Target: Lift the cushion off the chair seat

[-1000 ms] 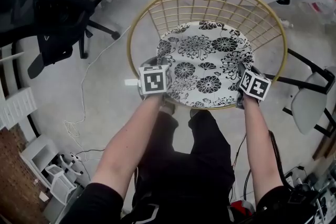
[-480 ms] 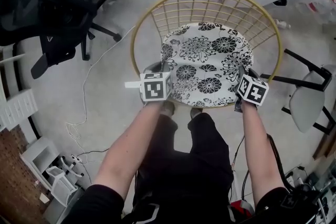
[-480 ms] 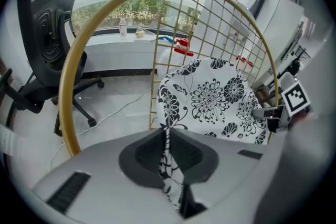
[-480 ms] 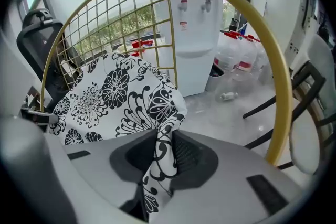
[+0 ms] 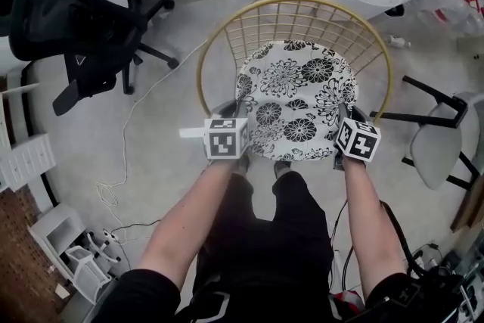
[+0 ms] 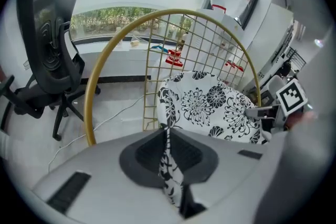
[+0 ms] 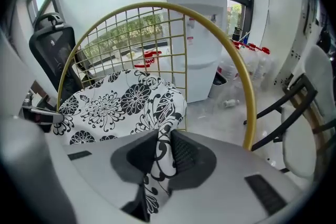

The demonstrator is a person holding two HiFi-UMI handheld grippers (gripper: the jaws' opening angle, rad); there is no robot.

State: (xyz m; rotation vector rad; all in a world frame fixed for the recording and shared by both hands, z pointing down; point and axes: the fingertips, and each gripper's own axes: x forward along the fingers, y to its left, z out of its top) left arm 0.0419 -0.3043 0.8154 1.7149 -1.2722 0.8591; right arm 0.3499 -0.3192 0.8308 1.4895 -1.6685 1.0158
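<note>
Over the round gold wire chair (image 5: 206, 49), the cushion (image 5: 295, 87) lay face up, white with a black flower print. Its outline was so nearly round that no long axis could be told. Its far edge leaned toward the wire back and its near edge faced the person's legs (image 5: 272, 223). Whether its underside had cleared the seat could not be told.

The left gripper (image 5: 227, 110) pinched the cushion's near-left edge. In the left gripper view a fold of the printed fabric stood upright between the dark pads (image 6: 146, 152), which had just been closing and pressed on it. The cushion spread away ahead and to the right of them.

The right gripper (image 5: 346, 116) held the near-right edge likewise. Its jaws had just closed further on a fold between its pads (image 7: 185, 152), with the cushion spreading ahead and to the left.

Each gripper's cube bore a black-and-white square marker. Red labels on the white water dispenser (image 7: 197, 34) were too small to read.
</note>
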